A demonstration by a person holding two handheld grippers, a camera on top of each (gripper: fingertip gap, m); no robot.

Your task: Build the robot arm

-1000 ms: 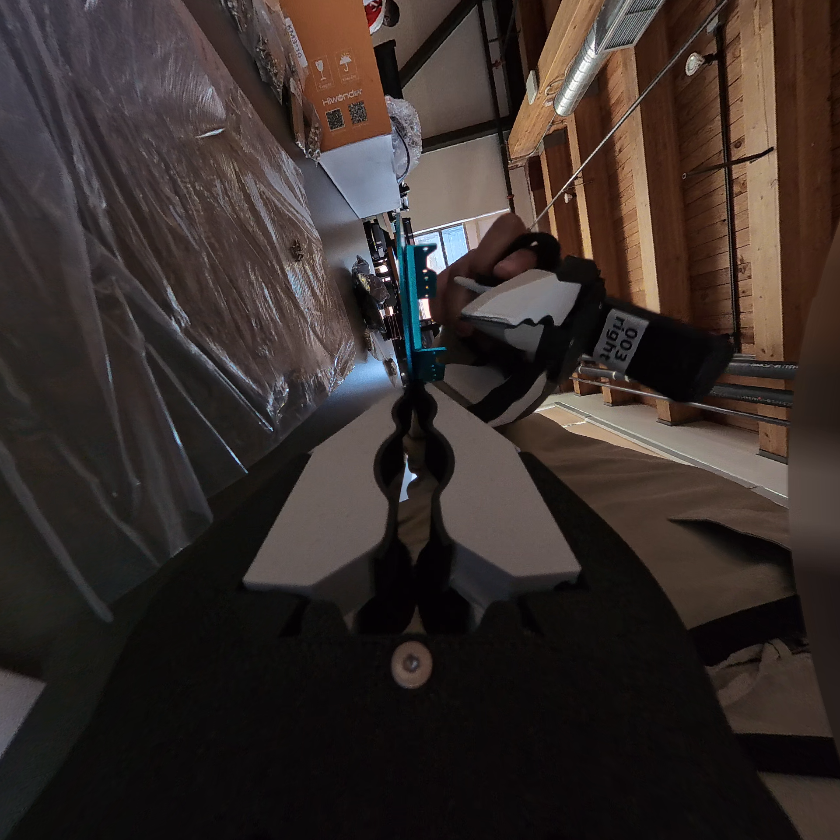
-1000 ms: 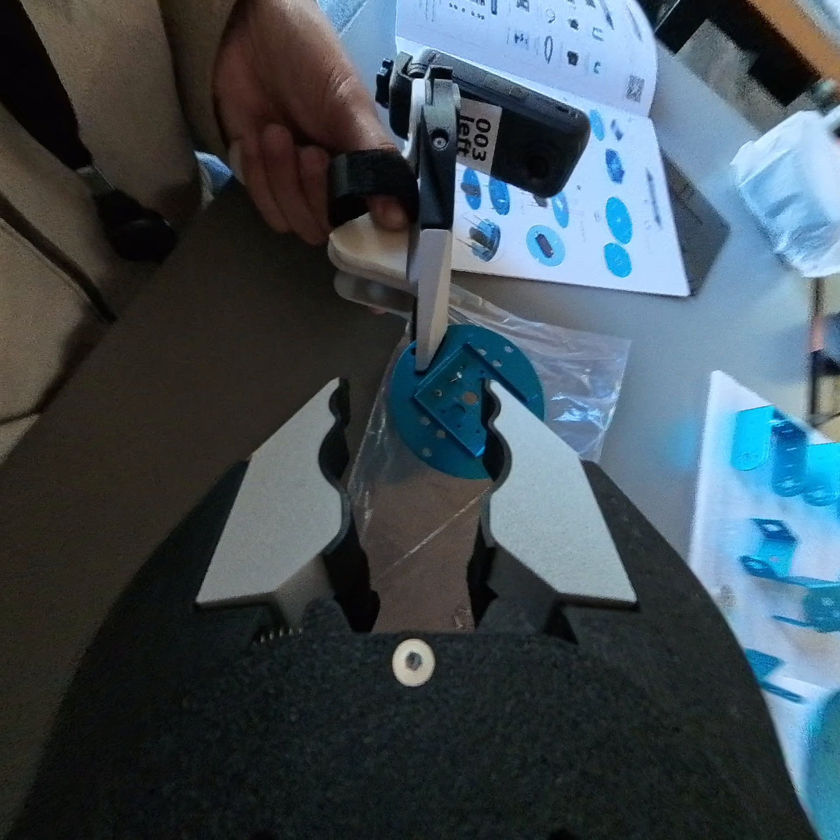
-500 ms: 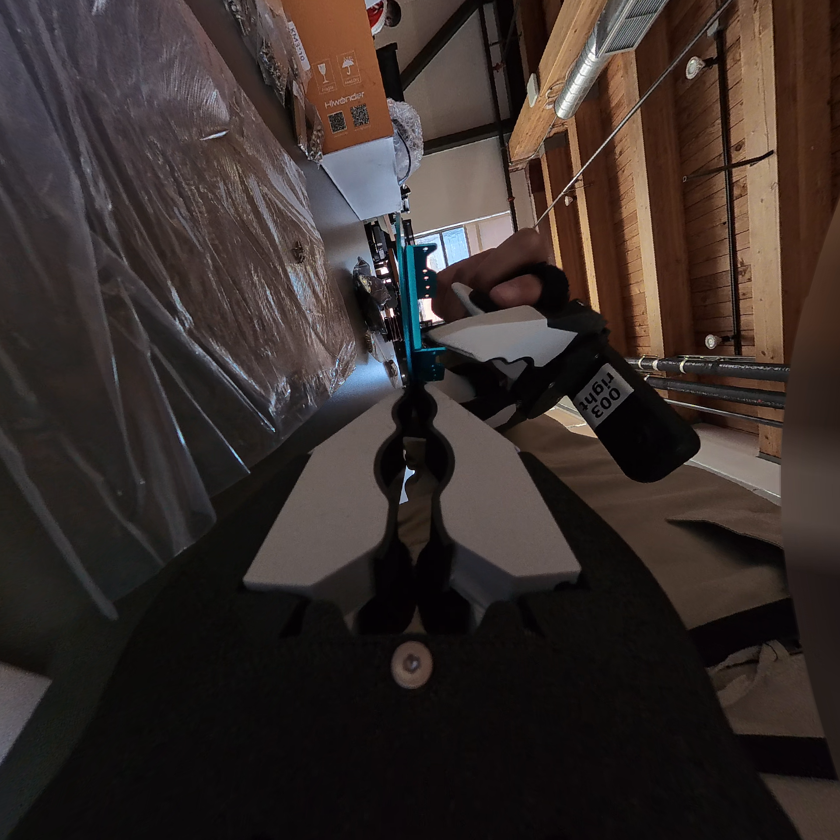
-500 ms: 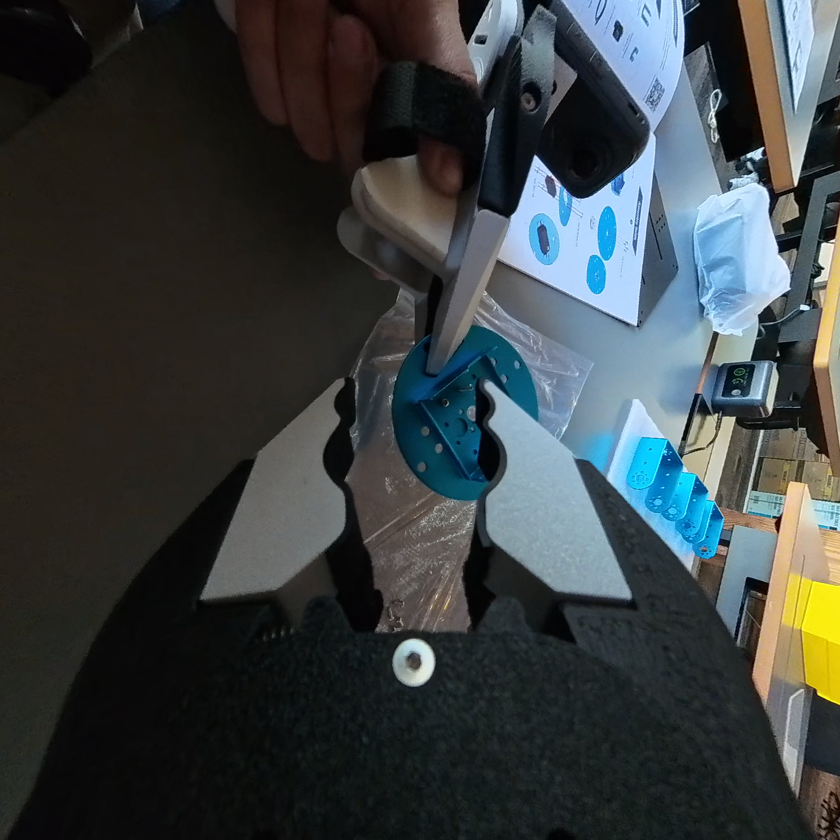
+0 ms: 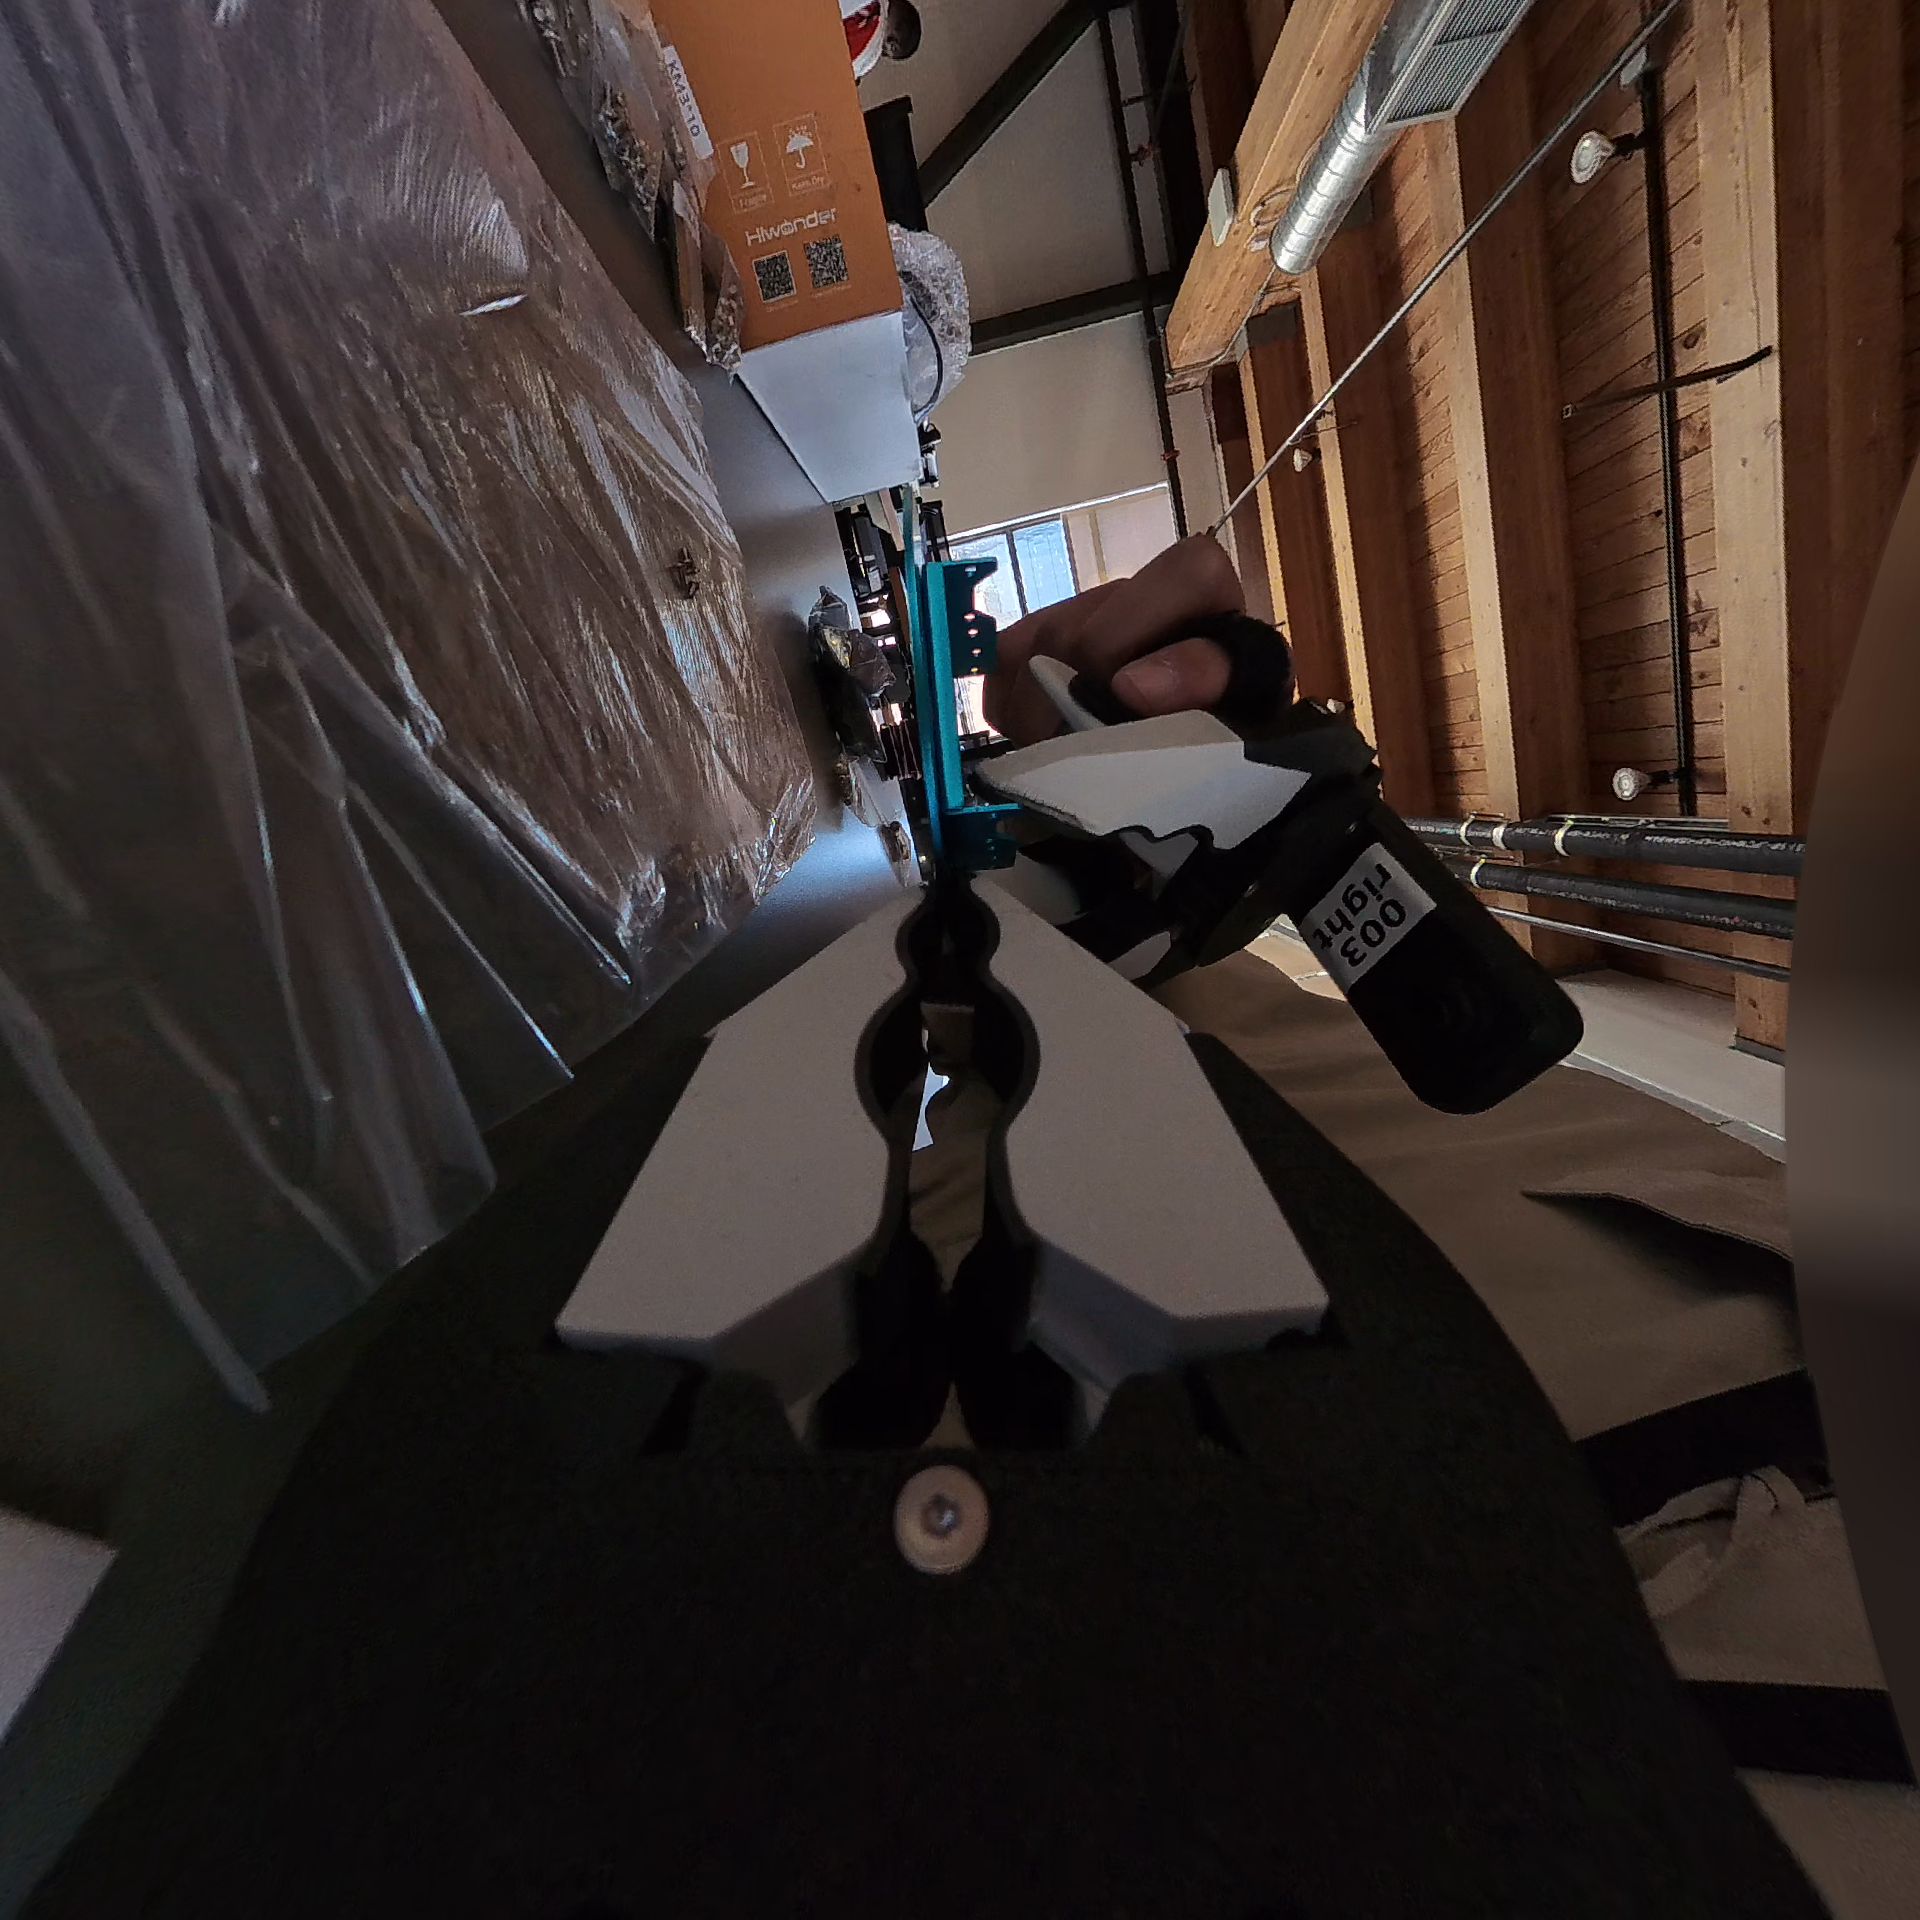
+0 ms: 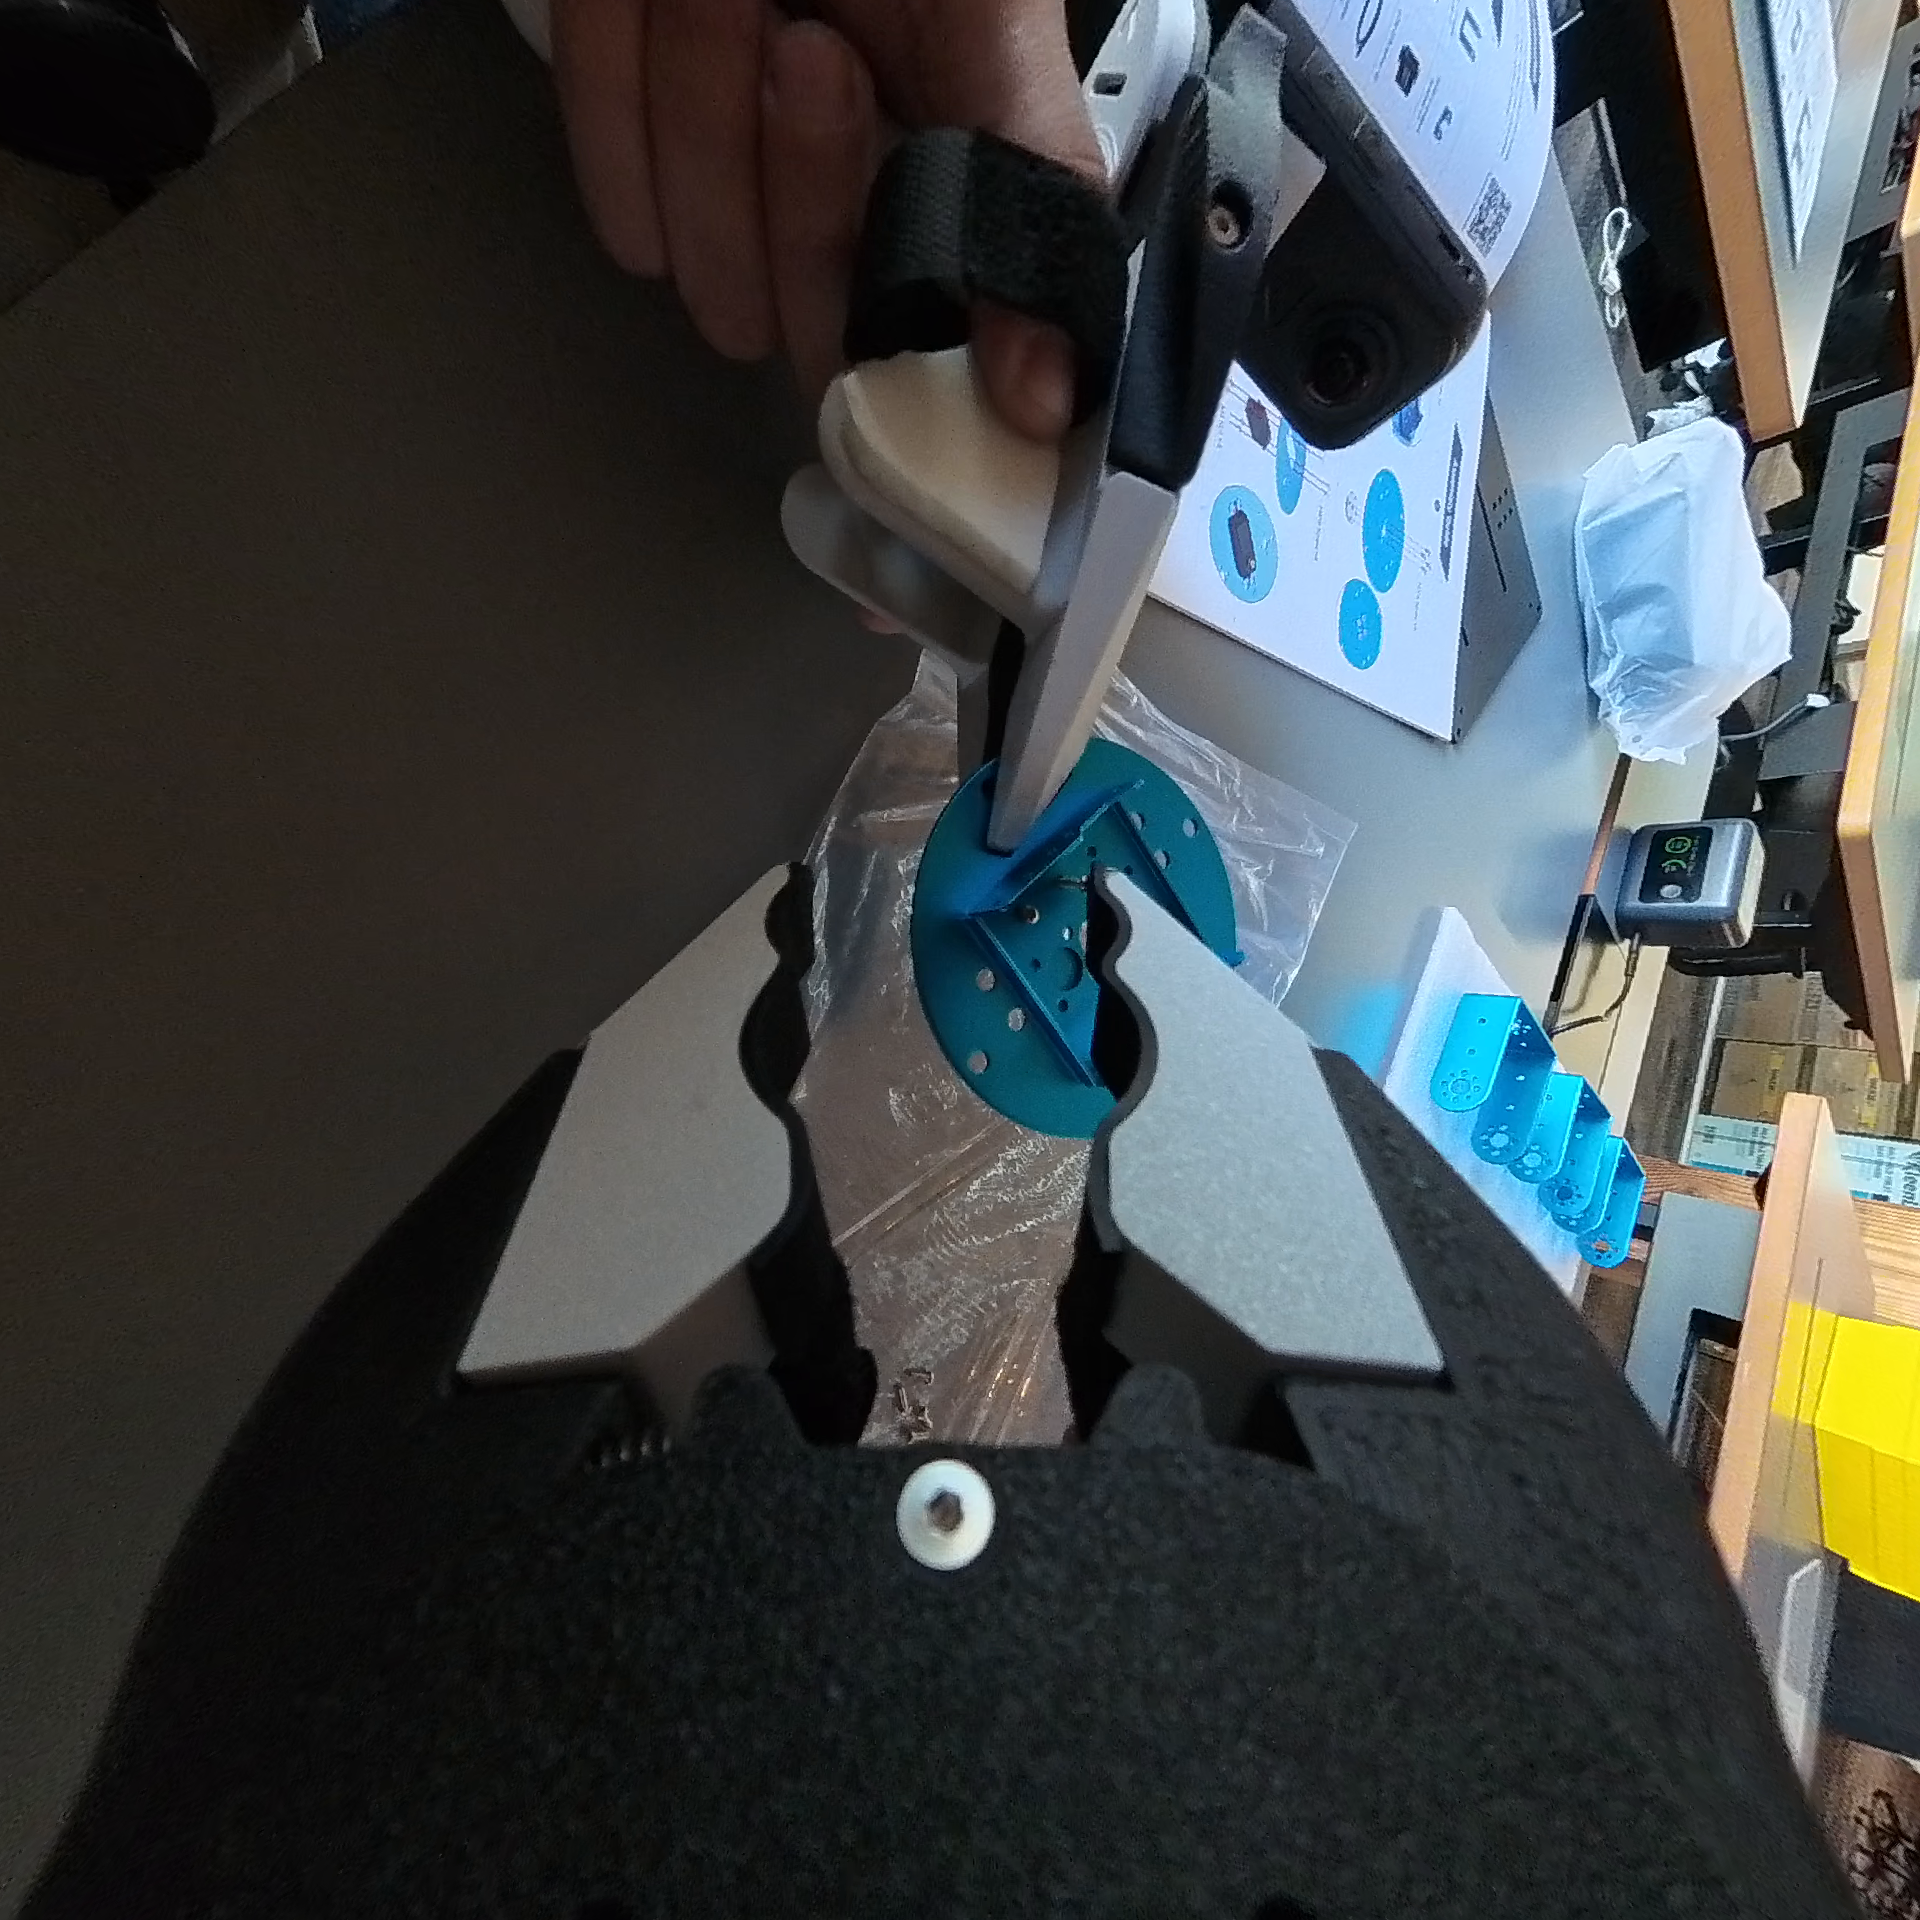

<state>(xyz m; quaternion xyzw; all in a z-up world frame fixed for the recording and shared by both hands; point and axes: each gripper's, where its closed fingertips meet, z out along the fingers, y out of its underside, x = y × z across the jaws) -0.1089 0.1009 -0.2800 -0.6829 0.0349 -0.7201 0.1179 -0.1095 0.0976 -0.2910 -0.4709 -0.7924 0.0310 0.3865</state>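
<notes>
— What is the left gripper [image 5: 951,914] clamped on?
— The edge of a blue round plate [image 6: 987,1023], drilled with small holes, held off the table with its face towards the right gripper [image 6: 940,904].
— Anything on it?
— A blue bracket [image 6: 1049,925] with upright flanges sits on its face; seen edge-on it stands out from the plate [image 5: 961,707]. One spread right finger touches it.

Partly hidden blue disc [image 6: 997,997] and bracket.
Right gripper's finger [image 6: 1236,1132] covers the disc's right side; left gripper [image 6: 1003,836] hides its upper rim.
</notes>
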